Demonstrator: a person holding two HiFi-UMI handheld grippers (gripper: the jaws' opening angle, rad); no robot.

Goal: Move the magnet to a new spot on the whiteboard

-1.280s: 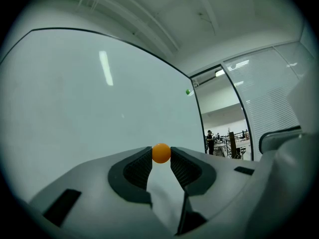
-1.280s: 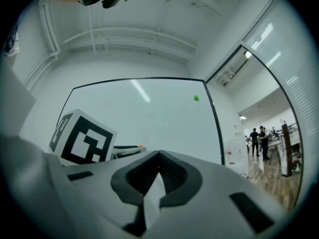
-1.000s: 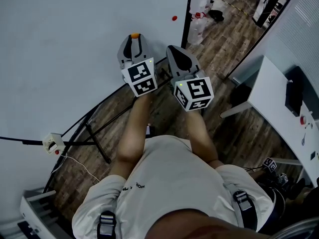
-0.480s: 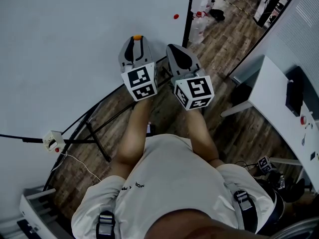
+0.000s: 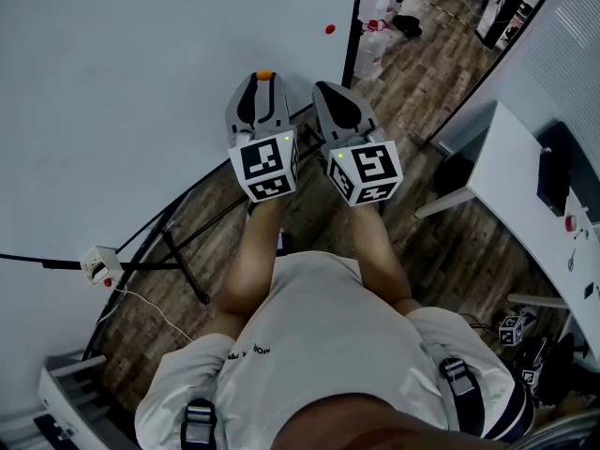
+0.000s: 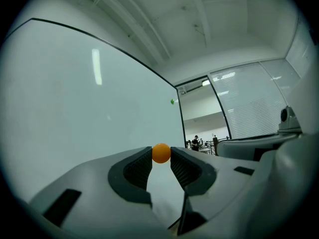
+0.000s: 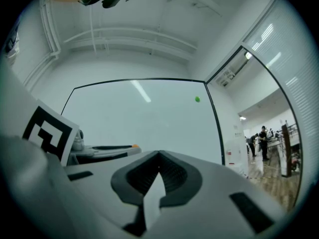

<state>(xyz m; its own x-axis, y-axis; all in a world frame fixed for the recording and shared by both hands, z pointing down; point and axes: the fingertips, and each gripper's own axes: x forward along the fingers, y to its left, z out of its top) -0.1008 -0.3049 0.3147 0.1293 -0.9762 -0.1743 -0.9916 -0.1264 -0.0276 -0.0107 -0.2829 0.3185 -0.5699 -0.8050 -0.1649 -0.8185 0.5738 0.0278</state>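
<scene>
A small orange magnet [image 5: 265, 75] sits pinched between the tips of my left gripper [image 5: 264, 81], close in front of the whiteboard [image 5: 141, 82]. In the left gripper view the orange magnet [image 6: 161, 153] is squeezed between the two ribbed pads of the left gripper [image 6: 161, 156], with the whiteboard [image 6: 75, 108] stretching off to the left. Whether the magnet touches the board I cannot tell. My right gripper [image 5: 323, 92] hangs just right of the left one, its jaws shut together with nothing in them [image 7: 159, 154]. From the right gripper view, the left gripper [image 7: 107, 151] shows side-on.
A red magnet [image 5: 329, 29] sticks near the board's right edge; a green magnet [image 6: 172, 101] [image 7: 197, 99] shows high on the board. The board's black stand legs [image 5: 178, 251] cross the wooden floor. A white desk [image 5: 525, 186] stands at the right.
My left gripper has shifted a little to the right along the board, the orange magnet still in its tips. The right gripper has stayed put.
</scene>
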